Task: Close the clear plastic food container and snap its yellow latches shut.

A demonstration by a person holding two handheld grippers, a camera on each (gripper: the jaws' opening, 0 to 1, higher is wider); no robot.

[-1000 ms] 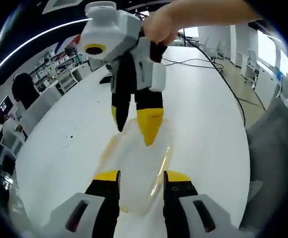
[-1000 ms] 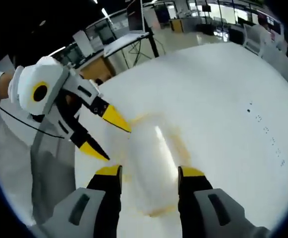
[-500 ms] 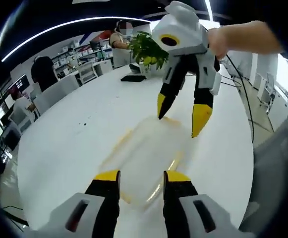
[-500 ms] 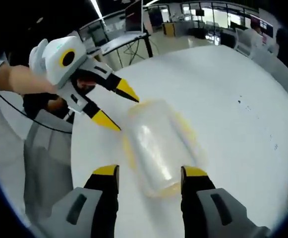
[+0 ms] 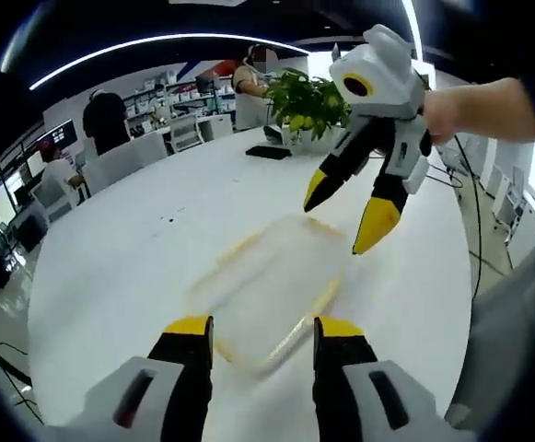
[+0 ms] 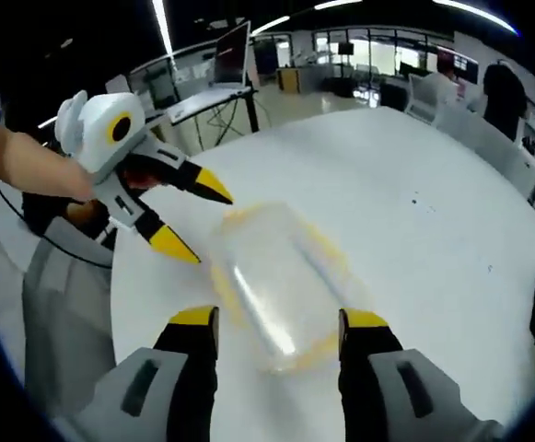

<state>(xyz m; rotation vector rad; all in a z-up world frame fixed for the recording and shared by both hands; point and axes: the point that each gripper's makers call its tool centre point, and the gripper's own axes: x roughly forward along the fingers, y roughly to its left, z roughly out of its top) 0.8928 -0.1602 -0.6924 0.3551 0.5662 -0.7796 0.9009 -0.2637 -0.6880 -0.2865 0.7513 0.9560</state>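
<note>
Two open grippers over a clear container on a white table.
Left gripper view: left gripper [image 5: 253,330] gapes empty above the container [image 5: 269,285]; right gripper [image 5: 345,216] hangs beyond it, jaws apart. Right gripper view: the container [image 6: 272,285] lies on the table [image 6: 414,230], blurred, both grippers spread and holding nothing.

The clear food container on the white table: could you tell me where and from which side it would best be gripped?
Probably across a short end of the container, at its yellow-edged rim. It lies flat and long on the table, and its width looks more than the open jaws span. The right gripper already faces its near end, so come in low from there.
</note>
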